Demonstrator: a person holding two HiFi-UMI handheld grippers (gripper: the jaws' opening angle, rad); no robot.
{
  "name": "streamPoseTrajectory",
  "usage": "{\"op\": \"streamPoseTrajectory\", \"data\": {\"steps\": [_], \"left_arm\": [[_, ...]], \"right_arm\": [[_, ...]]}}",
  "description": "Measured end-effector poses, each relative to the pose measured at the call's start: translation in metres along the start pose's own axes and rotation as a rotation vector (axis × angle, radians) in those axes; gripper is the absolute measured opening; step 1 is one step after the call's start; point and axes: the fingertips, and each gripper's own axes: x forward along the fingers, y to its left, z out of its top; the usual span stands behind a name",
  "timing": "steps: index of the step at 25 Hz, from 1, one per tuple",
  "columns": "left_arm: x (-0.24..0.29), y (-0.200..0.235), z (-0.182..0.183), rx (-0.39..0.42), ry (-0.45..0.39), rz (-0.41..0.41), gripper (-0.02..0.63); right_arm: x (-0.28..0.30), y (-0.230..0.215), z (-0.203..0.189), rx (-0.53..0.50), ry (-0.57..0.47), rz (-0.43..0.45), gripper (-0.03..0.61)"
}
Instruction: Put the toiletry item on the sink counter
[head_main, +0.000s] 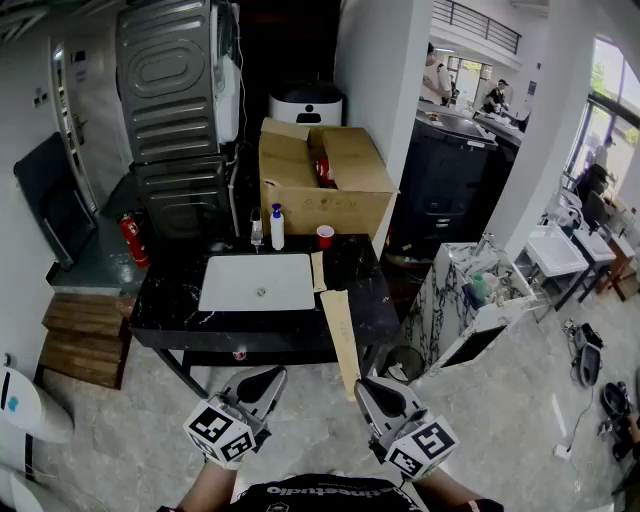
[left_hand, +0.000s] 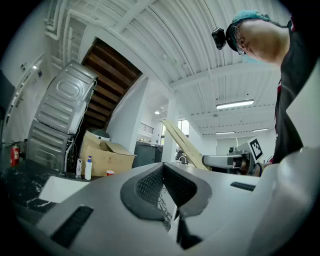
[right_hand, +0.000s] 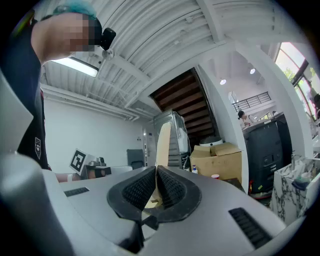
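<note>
Both of your grippers sit low in the frame, short of the sink counter (head_main: 170, 310). The left gripper (head_main: 272, 378) and the right gripper (head_main: 366, 388) each have their jaws pressed together with nothing between them. The white pump bottle (head_main: 277, 228) stands upright at the counter's back edge, above the basin (head_main: 258, 282). It is just beside what looks like a smaller clear bottle (head_main: 257, 230) and near a red cup (head_main: 325, 236).
</note>
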Motion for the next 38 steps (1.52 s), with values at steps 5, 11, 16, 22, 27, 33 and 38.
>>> {"op": "streamPoseTrajectory", "data": {"steps": [5, 11, 16, 22, 27, 33, 38], "left_arm": [[0.003, -0.004, 0.003, 0.007, 0.001, -0.004, 0.014], [0.002, -0.005, 0.007, -0.001, 0.003, 0.028, 0.014], [0.002, -0.008, 0.002, 0.025, 0.014, 0.020, 0.015], [0.000, -0.007, 0.001, 0.002, 0.007, 0.030, 0.014], [0.002, -0.007, 0.003, -0.008, 0.000, 0.027, 0.015], [0.008, -0.010, 0.001, -0.017, -0.004, 0.036, 0.014], [0.014, -0.011, -0.001, -0.077, -0.017, 0.036, 0.014]], "right_arm": [[-0.001, 0.000, 0.002, 0.003, 0.004, 0.005, 0.046], [-0.003, -0.002, 0.005, 0.003, 0.005, 0.003, 0.046], [-0.005, -0.006, 0.001, 0.012, 0.015, -0.010, 0.046], [-0.006, -0.006, 0.001, 0.030, 0.013, -0.007, 0.046], [-0.007, -0.011, 0.003, 0.052, 0.008, -0.013, 0.044], [-0.012, -0.016, 0.002, 0.059, 0.008, -0.015, 0.044], [-0.015, -0.023, 0.002, 0.065, 0.008, -0.017, 0.044]]}}
